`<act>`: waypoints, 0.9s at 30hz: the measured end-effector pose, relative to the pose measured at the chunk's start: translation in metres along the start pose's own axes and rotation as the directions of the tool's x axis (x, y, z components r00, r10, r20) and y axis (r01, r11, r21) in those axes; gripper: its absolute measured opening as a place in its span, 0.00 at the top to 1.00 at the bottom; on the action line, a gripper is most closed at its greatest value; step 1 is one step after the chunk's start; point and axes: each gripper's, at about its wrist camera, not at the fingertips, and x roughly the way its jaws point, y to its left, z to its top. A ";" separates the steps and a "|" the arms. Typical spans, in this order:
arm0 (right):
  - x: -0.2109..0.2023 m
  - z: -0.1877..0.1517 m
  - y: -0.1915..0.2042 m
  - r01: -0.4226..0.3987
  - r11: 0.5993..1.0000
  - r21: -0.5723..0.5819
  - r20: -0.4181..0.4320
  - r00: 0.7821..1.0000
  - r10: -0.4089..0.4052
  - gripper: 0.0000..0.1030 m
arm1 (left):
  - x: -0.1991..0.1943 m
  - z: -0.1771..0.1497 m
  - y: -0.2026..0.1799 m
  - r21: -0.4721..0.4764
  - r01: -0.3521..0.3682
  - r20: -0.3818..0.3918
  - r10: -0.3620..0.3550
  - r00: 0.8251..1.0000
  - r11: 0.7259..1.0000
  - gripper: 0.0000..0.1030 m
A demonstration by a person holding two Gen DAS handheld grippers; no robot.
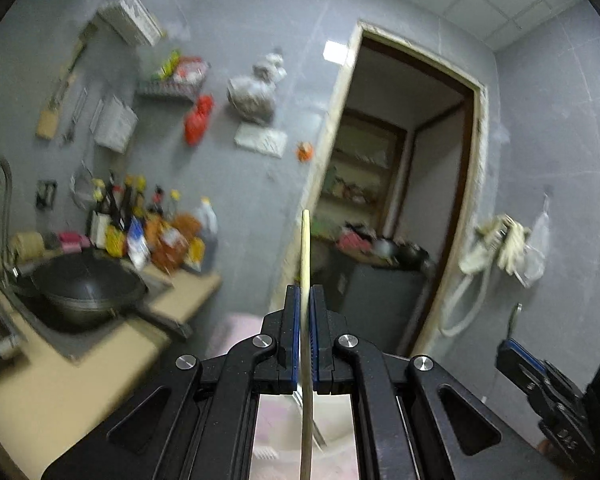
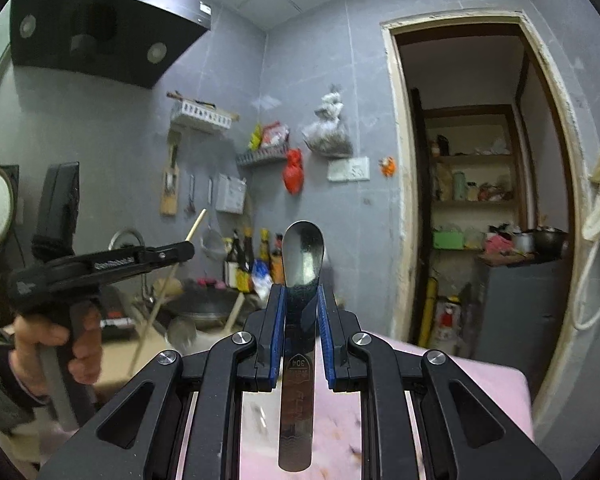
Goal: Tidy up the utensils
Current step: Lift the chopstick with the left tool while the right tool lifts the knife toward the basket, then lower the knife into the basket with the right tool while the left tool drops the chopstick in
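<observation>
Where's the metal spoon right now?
The metal spoon sits centre of the right wrist view, clamped between the right hand-held gripper's blue pads, bowl pointing up, above the pink surface and left of the doorway.

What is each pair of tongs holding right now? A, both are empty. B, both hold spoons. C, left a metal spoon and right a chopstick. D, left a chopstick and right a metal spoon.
D: the left tongs pinch a pale chopstick, and the right tongs grip a metal spoon.

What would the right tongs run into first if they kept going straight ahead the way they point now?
Probably the grey wall. The right tongs, holding the spoon, point at bare wall left of the doorway, nothing nearer in line; depth is unclear.
</observation>
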 end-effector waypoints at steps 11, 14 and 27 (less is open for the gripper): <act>0.071 0.012 0.026 -0.065 0.998 0.007 0.065 0.996 0.065 0.87 | 0.028 0.004 0.056 -0.142 -0.140 0.137 0.159 0.978 0.980 0.98; 0.085 0.001 0.025 -0.049 0.999 0.021 0.050 0.998 0.048 0.87 | 0.034 -0.004 0.066 -0.183 -0.168 0.145 0.196 0.970 0.969 0.98; 0.115 -0.048 0.003 -0.016 0.997 0.080 -0.061 0.998 0.021 0.86 | 0.046 -0.051 0.057 -0.156 -0.286 0.163 0.310 0.936 0.945 0.98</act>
